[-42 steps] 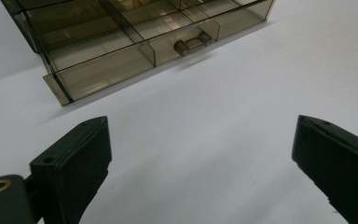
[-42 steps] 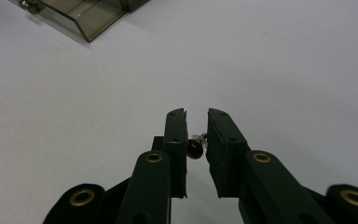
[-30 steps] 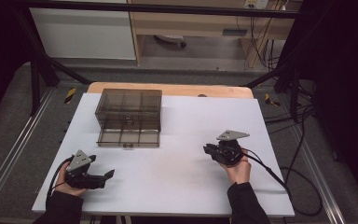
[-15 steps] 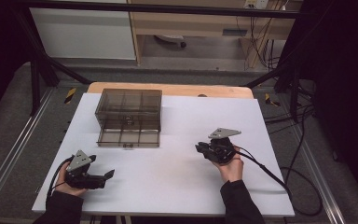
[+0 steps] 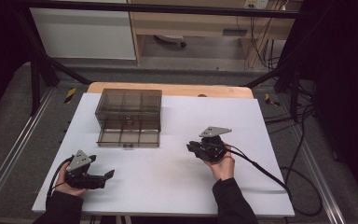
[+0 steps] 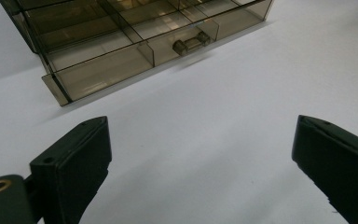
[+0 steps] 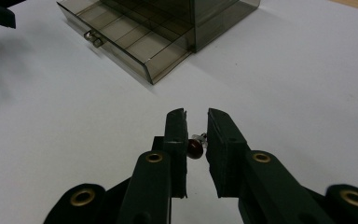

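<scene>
Small dark-red piece (image 7: pixel 195 149) clamped between right gripper (image 7: pixel 196 122) jaws, near drawer box (image 7: pixel 163 28)

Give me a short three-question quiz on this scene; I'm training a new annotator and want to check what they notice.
1. True or false: the drawer of the smoky clear organizer box is pulled out.
2. Which gripper has something small between its jaws? A) left gripper B) right gripper
3. What does that small thing look like in the right gripper view?

Key
1. True: the drawer stands out toward the person, its handle in front.
2. B: the right jaws are nearly together on it; the left jaws stand wide apart over the bare white table.
3. A small, dark reddish-brown round piece with a shiny bit beside it; too small to identify further.
</scene>
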A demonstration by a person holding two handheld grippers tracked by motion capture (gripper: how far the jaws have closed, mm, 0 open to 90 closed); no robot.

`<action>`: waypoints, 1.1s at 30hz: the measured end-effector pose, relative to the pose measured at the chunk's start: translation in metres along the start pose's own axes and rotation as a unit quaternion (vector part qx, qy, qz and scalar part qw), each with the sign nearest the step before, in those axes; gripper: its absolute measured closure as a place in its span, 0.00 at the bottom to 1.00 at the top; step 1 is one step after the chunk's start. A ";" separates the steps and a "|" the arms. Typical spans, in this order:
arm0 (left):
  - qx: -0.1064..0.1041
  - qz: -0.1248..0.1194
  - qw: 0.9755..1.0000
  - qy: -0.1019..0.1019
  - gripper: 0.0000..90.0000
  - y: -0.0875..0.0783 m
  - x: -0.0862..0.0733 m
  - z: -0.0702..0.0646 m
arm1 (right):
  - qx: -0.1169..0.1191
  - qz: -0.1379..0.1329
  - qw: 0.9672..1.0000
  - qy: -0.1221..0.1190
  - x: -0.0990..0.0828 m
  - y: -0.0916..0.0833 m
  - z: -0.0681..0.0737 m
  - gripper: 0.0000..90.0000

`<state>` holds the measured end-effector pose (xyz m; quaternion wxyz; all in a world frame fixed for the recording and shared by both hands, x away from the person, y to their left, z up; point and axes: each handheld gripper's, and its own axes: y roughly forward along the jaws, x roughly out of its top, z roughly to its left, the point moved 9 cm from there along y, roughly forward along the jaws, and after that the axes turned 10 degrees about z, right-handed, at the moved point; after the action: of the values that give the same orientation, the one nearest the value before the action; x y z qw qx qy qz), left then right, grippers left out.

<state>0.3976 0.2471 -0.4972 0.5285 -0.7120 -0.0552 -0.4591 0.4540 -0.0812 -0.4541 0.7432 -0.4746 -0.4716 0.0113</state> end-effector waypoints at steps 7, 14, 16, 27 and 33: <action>-0.001 0.001 1.000 0.001 0.05 0.000 0.000 0.000 | 0.004 0.002 1.000 -0.005 0.004 0.005 0.006 0.87; -0.001 0.001 1.000 0.001 0.05 0.000 0.000 0.000 | 0.011 0.002 1.000 -0.017 0.015 0.014 0.017 0.87; -0.001 0.001 1.000 0.001 0.05 0.000 0.000 0.000 | 0.014 0.001 1.000 -0.019 0.018 0.017 0.020 0.87; -0.002 0.000 1.000 0.001 0.05 0.000 0.000 0.000 | 0.022 -0.004 0.999 -0.026 0.032 0.028 0.033 0.87; -0.002 0.001 1.000 0.002 0.05 0.001 0.000 -0.001 | 0.025 -0.006 0.999 -0.028 0.039 0.034 0.037 0.87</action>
<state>0.3976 0.2463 -0.4976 0.5275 -0.7122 -0.0520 -0.4601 0.4635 -0.0189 -0.4475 0.7417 -0.4525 -0.4940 0.0322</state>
